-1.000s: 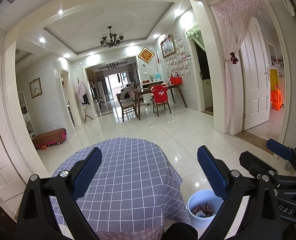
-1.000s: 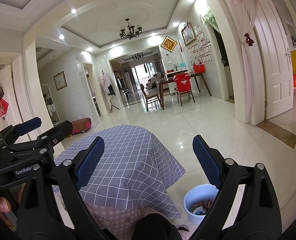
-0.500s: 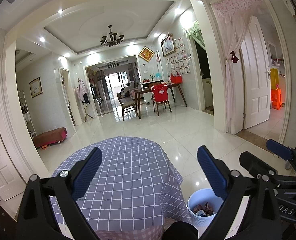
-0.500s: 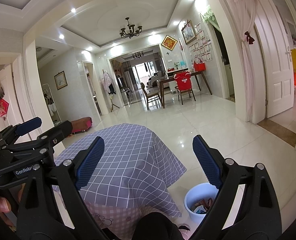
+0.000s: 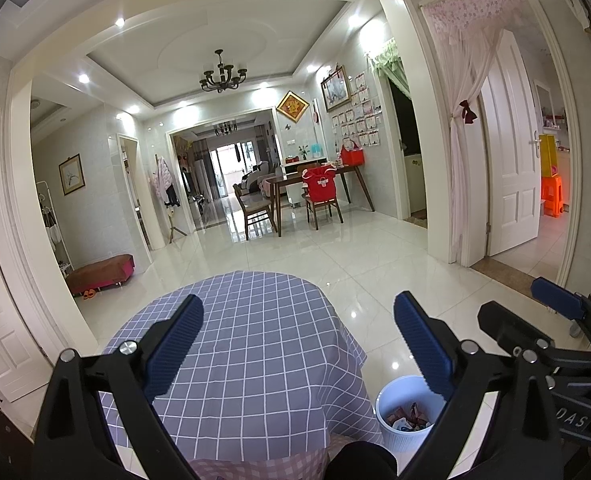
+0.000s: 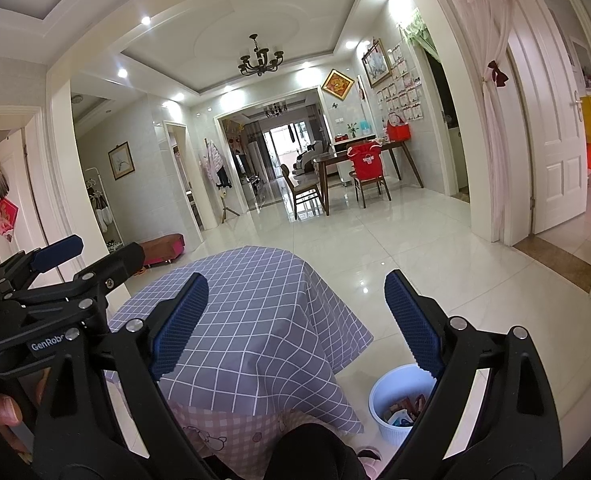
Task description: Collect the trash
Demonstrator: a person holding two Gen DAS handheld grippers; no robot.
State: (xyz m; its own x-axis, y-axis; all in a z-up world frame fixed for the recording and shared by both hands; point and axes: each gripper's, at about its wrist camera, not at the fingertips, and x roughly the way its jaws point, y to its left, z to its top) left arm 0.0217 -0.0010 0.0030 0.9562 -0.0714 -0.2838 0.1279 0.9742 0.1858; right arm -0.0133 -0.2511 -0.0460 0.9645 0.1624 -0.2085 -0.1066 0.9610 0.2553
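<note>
Left wrist view: left tool (image 5: pixel 297 342), black frame with blue ribbed pads, jaws spread wide and empty, held above a bench (image 5: pixel 255 344) draped in a grey-blue checked cloth over a pink checked underlayer; the cloth top shows bare. White ribbed bin (image 5: pixel 391 428) on the tiled floor (image 5: pixel 335 256), just beside the bench's right edge, holding mixed wrappers and scraps of trash (image 5: pixel 409 416); single items too small to tell. Right tool (image 5: pixel 559 308) at the right margin of this view, seen side-on, apart from the left one. Right wrist view: right tool (image 6: pixel 295 320), same build, jaws likewise wide apart and empty, above the same bench (image 6: pixel 263 320); the bin (image 6: pixel 379 404) sits low right, partly behind the right finger, trash (image 6: pixel 403 410) inside. Left tool (image 6: pixel 87 258) at the left margin, a hand (image 6: pixel 3 412) partly visible beneath its frame. Background, both views: dining table with wooden chairs, one bearing a red cover (image 5: pixel 320 184); black chandelier (image 5: pixel 222 76); low brown stool (image 5: pixel 99 274) by the left wall; white door (image 5: pixel 511 152) ajar at right with a tied-back sheer curtain.
</note>
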